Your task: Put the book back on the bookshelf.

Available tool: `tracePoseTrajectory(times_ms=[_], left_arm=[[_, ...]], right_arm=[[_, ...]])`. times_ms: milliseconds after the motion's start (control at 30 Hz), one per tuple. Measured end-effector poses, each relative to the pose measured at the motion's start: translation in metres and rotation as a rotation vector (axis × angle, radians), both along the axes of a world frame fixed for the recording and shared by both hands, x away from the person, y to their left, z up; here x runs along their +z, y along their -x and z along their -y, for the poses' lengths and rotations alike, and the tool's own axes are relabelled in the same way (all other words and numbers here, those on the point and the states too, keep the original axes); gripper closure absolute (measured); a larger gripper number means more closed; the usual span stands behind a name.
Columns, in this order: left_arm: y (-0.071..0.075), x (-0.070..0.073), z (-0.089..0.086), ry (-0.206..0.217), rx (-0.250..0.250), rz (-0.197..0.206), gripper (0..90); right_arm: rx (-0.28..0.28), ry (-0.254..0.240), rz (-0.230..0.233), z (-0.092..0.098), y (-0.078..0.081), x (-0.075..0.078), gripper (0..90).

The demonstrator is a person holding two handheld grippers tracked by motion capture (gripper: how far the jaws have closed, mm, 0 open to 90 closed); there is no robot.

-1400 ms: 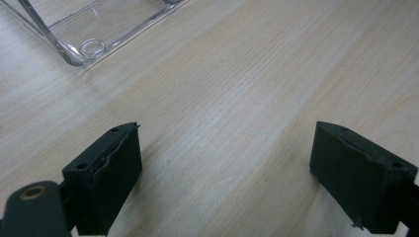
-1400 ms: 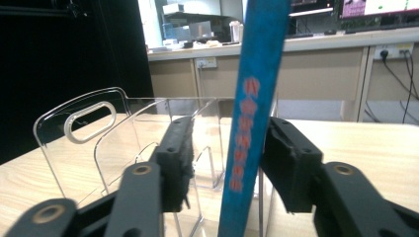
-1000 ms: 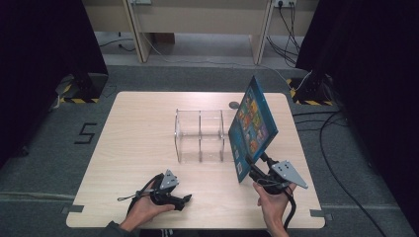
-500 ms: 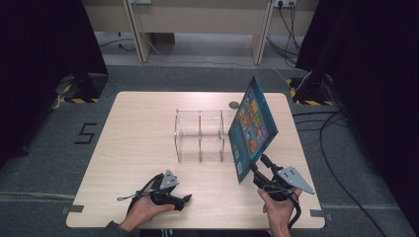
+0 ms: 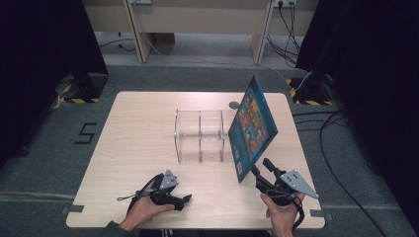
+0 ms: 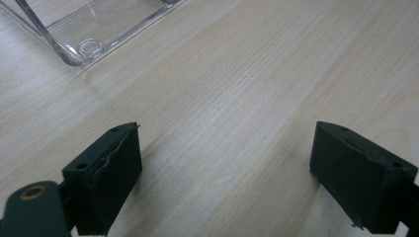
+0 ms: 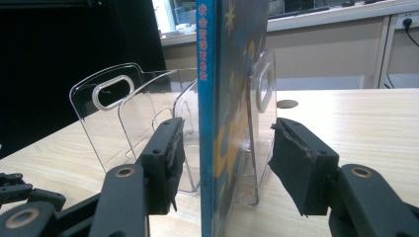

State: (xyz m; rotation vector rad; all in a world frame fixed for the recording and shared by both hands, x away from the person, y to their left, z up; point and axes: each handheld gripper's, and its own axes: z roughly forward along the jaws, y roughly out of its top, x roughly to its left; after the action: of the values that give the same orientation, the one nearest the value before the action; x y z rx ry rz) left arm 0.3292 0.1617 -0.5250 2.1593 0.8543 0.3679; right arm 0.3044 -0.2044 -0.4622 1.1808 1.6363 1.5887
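Flanking the leaning book, right claw wide, clear rack just behind.

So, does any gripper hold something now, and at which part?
Nothing is held. The right gripper stands open around the blue book's lower edge, pads apart from it; the left gripper is open.

book leans on rack — rack's right end.

Your table: pale wood, grey carpet all round. Small dark round disc sits near table's far edge. Floor marker "5" lies left of table. Black-yellow hazard tape beyond far-left corner. Cables trail along right side.
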Motion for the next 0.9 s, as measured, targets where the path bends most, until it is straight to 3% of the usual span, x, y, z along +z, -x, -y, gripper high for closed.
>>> tracePoseTrajectory(times_ms=[900], left_arm=[[0.000, 0.000, -0.001, 0.000, -0.017, 0.000, 11.1]], right_arm=[[0.020, 0.034, -0.047, 0.012, 0.011, -0.007, 34.2]])
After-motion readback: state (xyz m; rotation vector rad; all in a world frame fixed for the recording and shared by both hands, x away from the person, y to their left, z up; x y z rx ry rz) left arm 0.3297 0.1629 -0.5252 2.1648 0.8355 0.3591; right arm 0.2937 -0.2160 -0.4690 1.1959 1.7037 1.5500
